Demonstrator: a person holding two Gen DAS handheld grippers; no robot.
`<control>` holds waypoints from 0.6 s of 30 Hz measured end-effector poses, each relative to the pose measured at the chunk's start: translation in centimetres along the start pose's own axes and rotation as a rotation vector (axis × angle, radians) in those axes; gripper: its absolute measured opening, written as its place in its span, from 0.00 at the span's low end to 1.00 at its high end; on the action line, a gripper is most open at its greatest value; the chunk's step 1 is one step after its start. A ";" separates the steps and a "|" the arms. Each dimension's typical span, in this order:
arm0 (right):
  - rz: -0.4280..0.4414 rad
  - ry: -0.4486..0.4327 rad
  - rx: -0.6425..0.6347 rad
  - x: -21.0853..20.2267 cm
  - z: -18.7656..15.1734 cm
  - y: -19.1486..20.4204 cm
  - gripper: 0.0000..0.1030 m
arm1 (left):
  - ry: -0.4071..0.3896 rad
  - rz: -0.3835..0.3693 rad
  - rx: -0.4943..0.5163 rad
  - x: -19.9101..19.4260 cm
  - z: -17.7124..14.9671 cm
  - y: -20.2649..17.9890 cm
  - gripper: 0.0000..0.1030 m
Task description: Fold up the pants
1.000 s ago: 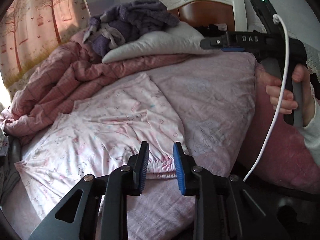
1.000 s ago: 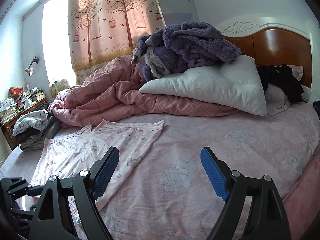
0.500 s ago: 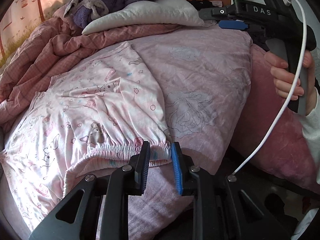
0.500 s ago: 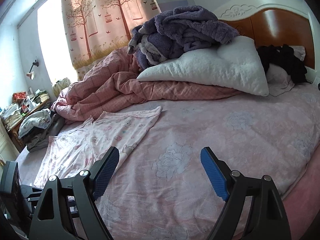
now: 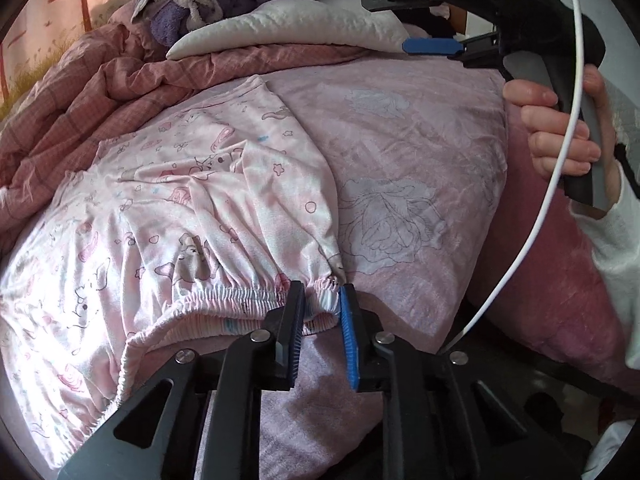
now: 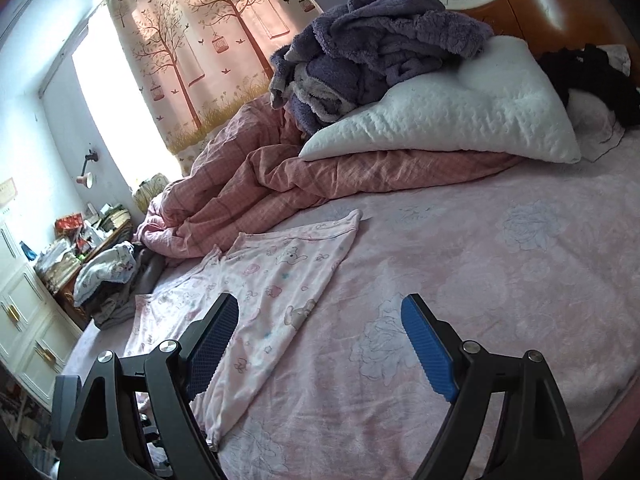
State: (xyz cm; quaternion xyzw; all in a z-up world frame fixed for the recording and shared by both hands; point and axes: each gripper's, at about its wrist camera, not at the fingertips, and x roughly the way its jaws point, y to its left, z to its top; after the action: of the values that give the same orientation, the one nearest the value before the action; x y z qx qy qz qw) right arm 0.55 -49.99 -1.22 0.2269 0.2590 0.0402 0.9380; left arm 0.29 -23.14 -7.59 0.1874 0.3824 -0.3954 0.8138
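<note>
Though thin and limp, pyjama pants (image 5: 192,208) best gripped at gathered waistband (image 5: 240,296), six o'clock. Left hand-held gripper (image 5: 322,304) closing around that elastic; right hand-held gripper (image 6: 320,344) wide open, empty.

Pants (image 5: 208,208) lie on the bed (image 5: 420,152), duvet (image 5: 80,112) and pillow (image 5: 304,24) behind.

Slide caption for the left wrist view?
Left gripper closing its fingers on the elastic waistband of pink printed pants spread on the bed.
</note>
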 end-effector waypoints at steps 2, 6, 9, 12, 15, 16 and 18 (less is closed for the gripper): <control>0.031 0.014 0.029 1.4 0.9 -0.1 0.82 | -0.013 -0.033 -0.048 -0.2 0.0 0.9 0.10; -0.013 0.024 0.023 5.4 3.3 0.1 0.82 | -0.037 0.019 0.008 -0.5 -0.2 -0.1 0.09; -0.032 0.069 0.059 9.8 5.4 -0.5 0.71 | -0.039 0.029 0.011 -0.5 -0.3 -0.1 0.09; -0.079 0.128 0.096 14.6 7.1 -1.6 0.57 | -0.036 -0.002 -0.008 -0.6 -0.3 0.5 0.09; -0.148 0.171 0.085 18.9 8.3 -2.3 0.52 | -0.038 -0.009 -0.004 -0.6 -0.4 0.5 0.09; -0.153 0.185 0.090 20.1 8.4 -2.7 0.52 | -0.038 -0.016 -0.011 -0.6 -0.4 0.6 0.09; -0.137 0.218 0.112 22.4 8.6 -3.4 0.51 | -0.039 -0.026 -0.020 -0.7 -0.4 0.8 0.09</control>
State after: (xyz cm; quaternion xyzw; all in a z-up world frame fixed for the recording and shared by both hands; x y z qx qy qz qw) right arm 24.10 -52.21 -6.67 0.2551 0.3762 -0.0139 0.8906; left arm 0.48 -22.03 -7.36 0.1663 0.3728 -0.4058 0.8178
